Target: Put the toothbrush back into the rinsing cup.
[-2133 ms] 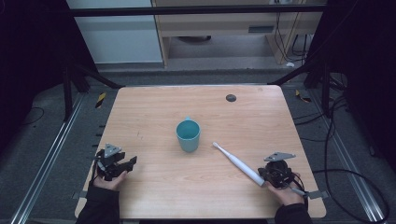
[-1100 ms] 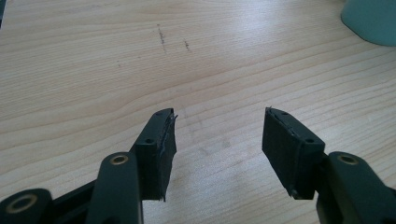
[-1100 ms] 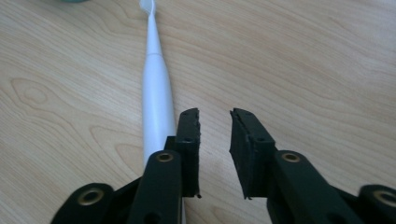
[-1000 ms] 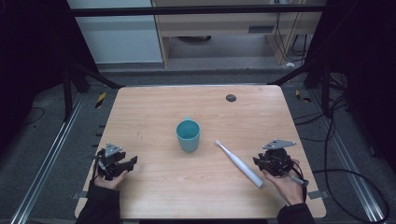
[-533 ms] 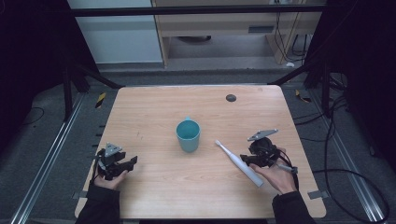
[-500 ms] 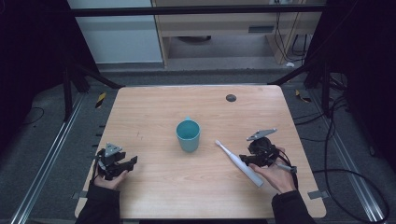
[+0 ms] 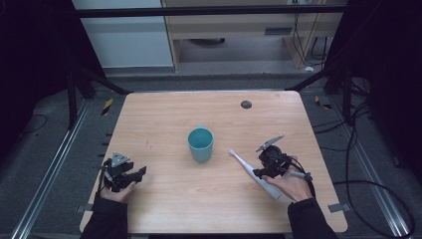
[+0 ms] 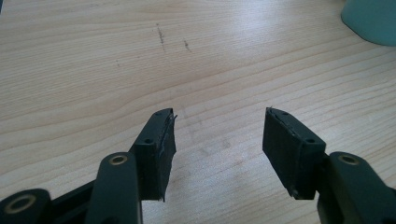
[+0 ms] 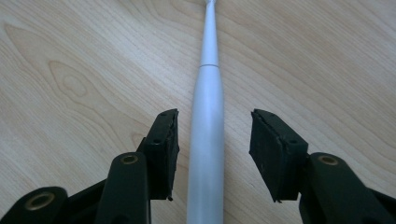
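Note:
A white electric toothbrush (image 7: 249,171) lies flat on the wooden table (image 7: 164,119), head toward the teal cup (image 7: 200,144). My right gripper (image 7: 260,170) is low over its handle. In the right gripper view the handle (image 9: 208,93) runs between the two jaws with a gap on each side, and the pads (image 9: 163,140) do not press on it. These jaws have just been opening and stand open around the handle. My left gripper (image 7: 140,173) rests at the table's front left, open (image 8: 219,140), with bare wood between its jaws. The cup's edge (image 8: 369,21) shows far off.
A small dark round spot (image 7: 246,104) marks the far side of the table. Cables run over the floor on the right. Bare wood lies between the cup and the left gripper. The person's hands and dark sleeves enter from the front edge.
My right gripper has moved left and away from the front edge, onto the toothbrush handle, with its jaws wider apart. The toothbrush, the cup and my left gripper have kept still.

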Action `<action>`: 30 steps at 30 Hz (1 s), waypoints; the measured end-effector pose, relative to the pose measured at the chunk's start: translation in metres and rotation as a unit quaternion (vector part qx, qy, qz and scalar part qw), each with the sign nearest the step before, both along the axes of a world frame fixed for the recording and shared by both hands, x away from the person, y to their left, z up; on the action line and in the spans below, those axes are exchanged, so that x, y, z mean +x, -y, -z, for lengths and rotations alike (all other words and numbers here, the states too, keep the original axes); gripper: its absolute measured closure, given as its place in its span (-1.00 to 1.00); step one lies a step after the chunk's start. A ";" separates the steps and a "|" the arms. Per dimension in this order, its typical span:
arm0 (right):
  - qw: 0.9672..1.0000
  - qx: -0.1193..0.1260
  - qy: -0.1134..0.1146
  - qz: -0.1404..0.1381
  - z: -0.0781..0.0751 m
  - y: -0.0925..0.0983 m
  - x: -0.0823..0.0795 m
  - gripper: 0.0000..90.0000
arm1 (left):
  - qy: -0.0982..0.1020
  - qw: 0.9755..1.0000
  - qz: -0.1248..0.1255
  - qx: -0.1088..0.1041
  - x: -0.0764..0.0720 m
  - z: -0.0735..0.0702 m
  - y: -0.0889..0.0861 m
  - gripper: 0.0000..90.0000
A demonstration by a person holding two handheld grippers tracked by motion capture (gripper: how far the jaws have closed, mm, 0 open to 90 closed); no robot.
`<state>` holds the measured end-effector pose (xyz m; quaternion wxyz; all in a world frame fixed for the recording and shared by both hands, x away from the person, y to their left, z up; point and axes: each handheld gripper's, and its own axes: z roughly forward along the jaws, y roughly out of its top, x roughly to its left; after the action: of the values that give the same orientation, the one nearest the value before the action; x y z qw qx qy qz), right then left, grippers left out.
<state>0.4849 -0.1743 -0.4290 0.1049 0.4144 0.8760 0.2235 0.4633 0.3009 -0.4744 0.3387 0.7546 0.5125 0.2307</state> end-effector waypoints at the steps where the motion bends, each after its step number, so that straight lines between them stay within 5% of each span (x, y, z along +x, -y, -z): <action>1: 1.000 -0.001 -0.005 -0.003 0.001 -0.001 0.001 0.16 | 0.000 1.000 0.000 0.000 0.000 0.000 0.000 -0.04; 23: 0.996 -0.042 -0.080 -0.004 0.030 -0.007 0.010 0.30 | -0.001 1.000 0.002 0.003 0.001 0.001 0.001 -0.04; 30: 0.994 -0.063 -0.087 -0.010 0.038 -0.010 0.013 0.39 | -0.002 1.000 0.002 0.004 0.001 0.001 0.001 -0.04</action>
<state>0.4974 -0.1645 -0.4671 0.0523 0.4161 0.8982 0.1317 0.4639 0.3003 -0.4752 0.3355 0.7573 0.5108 0.2305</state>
